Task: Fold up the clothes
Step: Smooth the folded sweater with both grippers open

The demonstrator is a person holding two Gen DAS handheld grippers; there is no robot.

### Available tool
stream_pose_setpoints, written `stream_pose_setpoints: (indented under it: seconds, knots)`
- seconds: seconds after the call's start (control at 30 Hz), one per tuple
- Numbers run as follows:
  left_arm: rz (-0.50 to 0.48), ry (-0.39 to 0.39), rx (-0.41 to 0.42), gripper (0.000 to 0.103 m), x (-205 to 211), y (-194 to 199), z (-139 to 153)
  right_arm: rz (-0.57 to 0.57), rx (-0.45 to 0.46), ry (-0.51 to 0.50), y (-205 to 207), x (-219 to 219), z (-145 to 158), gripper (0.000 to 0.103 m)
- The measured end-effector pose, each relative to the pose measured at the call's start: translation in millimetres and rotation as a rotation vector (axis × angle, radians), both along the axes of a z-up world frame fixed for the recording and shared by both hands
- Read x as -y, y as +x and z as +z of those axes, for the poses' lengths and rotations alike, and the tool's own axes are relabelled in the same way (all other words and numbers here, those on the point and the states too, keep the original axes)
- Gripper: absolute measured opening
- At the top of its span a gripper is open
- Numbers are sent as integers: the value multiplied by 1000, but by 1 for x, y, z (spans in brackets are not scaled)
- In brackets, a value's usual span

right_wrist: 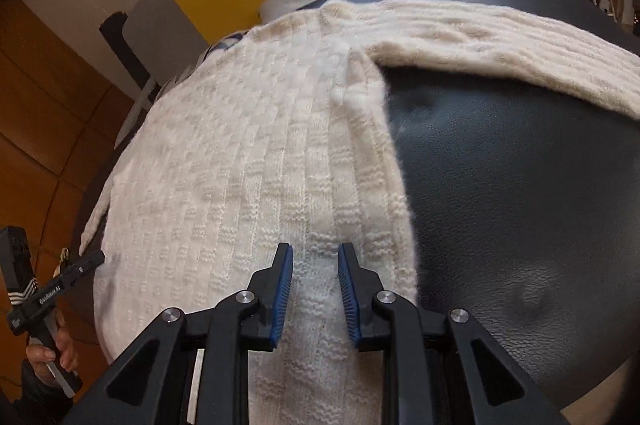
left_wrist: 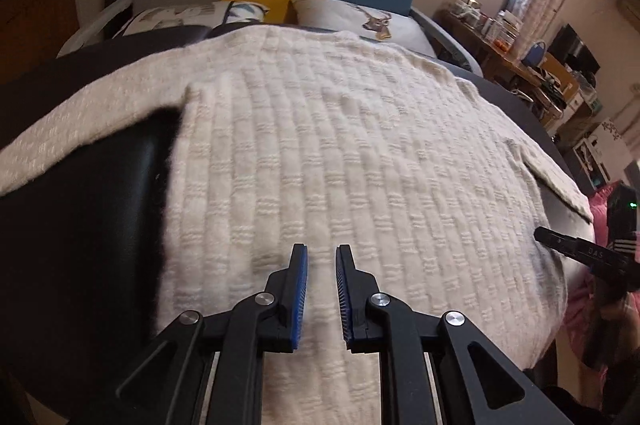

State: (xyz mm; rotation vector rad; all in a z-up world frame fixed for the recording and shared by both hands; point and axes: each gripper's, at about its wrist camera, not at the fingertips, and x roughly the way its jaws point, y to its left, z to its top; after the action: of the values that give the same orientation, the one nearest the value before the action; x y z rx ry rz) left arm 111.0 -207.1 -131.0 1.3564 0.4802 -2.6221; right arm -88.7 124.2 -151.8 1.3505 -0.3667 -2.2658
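two grippers, both angled downward over one cream knit sweater [left_wrist: 320, 145]. left gripper [left_wrist: 321, 255]: jaws narrowly apart, nothing between them. right gripper [right_wrist: 315, 253]: jaws likewise apart; contact with the knit unclear. the sweater lies flat on a black padded surface [right_wrist: 520, 185], long axis running away toward two pillows [left_wrist: 360, 17], both sleeves spread sideways. one hand [right_wrist: 56, 349] visible, gripping the left tool's handle.

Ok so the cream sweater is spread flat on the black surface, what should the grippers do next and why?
Probably lower both and pinch the near hem: the left gripper and right gripper hover over the sweater with jaws apart, holding nothing, and both sleeves lie unfolded.
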Motion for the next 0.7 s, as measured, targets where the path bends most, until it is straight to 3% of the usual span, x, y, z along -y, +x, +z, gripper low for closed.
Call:
stream_pose_setpoints:
  seconds: [0.07, 0.2, 0.27, 0.43, 0.6, 0.7]
  knots:
    - [-47, -16, 5, 18, -19, -13, 2, -106, -70, -62, 2, -32, 18, 23]
    - [-128, -33, 26, 20, -55, -42, -2, -356, -83, -320, 0, -137, 29, 24]
    - [-165, -30, 26, 20, -72, -57, -2, -544, -36, -337, -5, -190, 27, 26]
    - [-237, -51, 5, 20, -106, -110, 5, -913, 118, -504, -18, -293, -7, 27]
    - [-284, -25, 11, 23, -131, -151, 3, -1036, 174, -610, -45, -324, -37, 27]
    - [-314, -20, 20, 25, -141, -165, -1, -1075, 176, -615, -56, -324, -45, 27]
